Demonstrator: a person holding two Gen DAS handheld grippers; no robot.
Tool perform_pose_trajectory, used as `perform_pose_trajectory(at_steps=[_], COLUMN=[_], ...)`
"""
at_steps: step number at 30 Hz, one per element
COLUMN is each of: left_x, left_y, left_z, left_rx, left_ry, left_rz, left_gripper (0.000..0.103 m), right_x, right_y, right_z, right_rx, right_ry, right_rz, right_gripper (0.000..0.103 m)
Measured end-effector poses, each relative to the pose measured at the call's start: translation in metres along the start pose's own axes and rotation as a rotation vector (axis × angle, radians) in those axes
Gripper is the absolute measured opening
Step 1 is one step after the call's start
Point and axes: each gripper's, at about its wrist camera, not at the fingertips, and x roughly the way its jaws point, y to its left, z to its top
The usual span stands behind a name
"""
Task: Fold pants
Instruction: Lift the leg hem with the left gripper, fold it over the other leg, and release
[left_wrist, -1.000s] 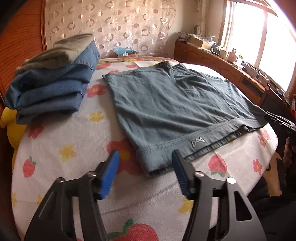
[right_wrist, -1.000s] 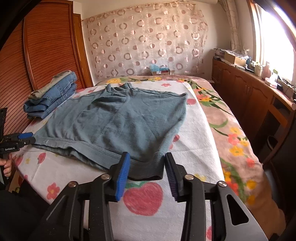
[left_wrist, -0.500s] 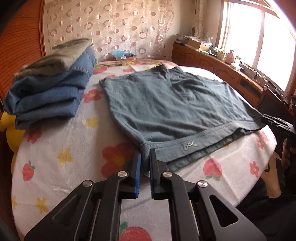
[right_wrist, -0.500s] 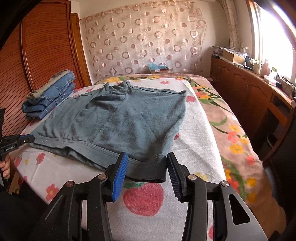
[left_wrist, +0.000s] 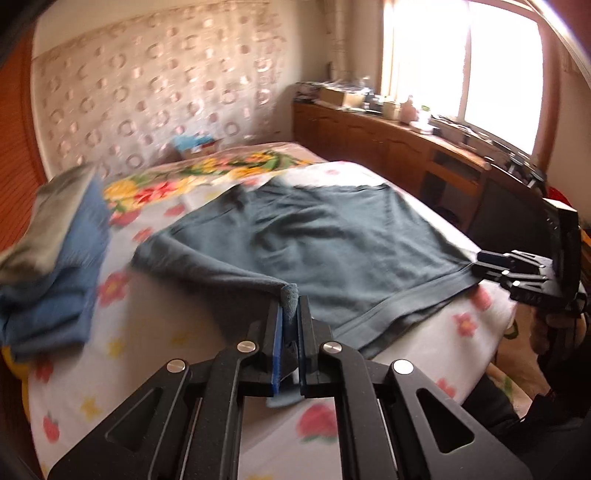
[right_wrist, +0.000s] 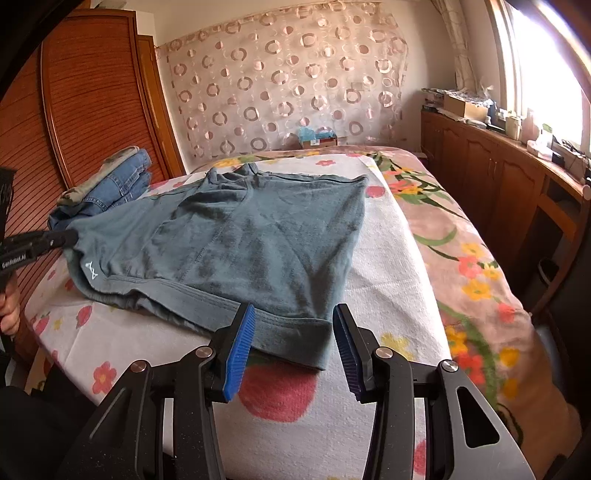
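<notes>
White bedsheet (right_wrist: 388, 280) w/ flower + strawberry print covers the near part of the bed; pink floral blanket (right_wrist: 476, 258) on the right side & far end. Room: reddish wood wardrobe (right_wrist: 74, 110) on left, circle-pattern curtain (right_wrist: 288, 85) on back wall, bright window (left_wrist: 480, 62) on right over a wood cabinet run (right_wrist: 491, 173) w/ cluttered top, items too small to ID. Small cardboard box (right_wrist: 317, 138) at the bed's far edge, blue stuff in it, can't tell what.

Grey-green pants (right_wrist: 251, 236) lie spread flat mid-sheet, waistband along the near edge. Stack of folded jeans (right_wrist: 114, 184) w/ an olive piece on top at far-left corner of the sheet, apart from the pants.

Left gripper (left_wrist: 290, 310) clamped tight on the near-left waistband corner, cloth bunched between pads, corner lifted off the sheet; left view motion-blurred. Right gripper (right_wrist: 291, 343) jaws partly apart, straddling the near-right waistband corner, pads not pressing the cloth. Person's hand (right_wrist: 9, 302) visible at left edge of right view under the left tool.
</notes>
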Motion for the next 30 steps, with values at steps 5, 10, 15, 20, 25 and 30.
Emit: perform_pose_trajectory(at_steps=[5,10,15,20,25,30], left_x=[0.014,0.026,0.038,0.047,0.055,0.051], left_y=[-0.035,-0.064,-0.088,-0.108,-0.116,-0.114], left_z=[0.025,0.043,0.056,0.064,0.065,0.062], left_rx=[0.068,0.107,0.144,0.167,0.163,0.149], left_ry=[-0.004,0.004,0.013,0.022,0.051,0.052], left_rz=[-0.043,-0.087,-0.109,-0.129,-0.132,-0.124], left_gripper=[0.008,0.008,0.008,0.008,0.008,0.026], right_x=[-0.004,-0.006,-0.005,-0.004,-0.004,-0.004], right_y=[-0.006,-0.007,-0.011,-0.014,-0.015,-0.014], right_z=[-0.001,-0.003,-0.006,-0.008,-0.008,-0.009], right_rx=[0.017,0.022,0.029,0.035,0.044,0.045], right_ry=[-0.014,-0.024,-0.029,-0.028,-0.032,-0.035], right_rz=[0.007,0.013,0.022,0.026,0.025,0.023], right_gripper=[0.045,0.045,0.045,0.045,0.045,0.045])
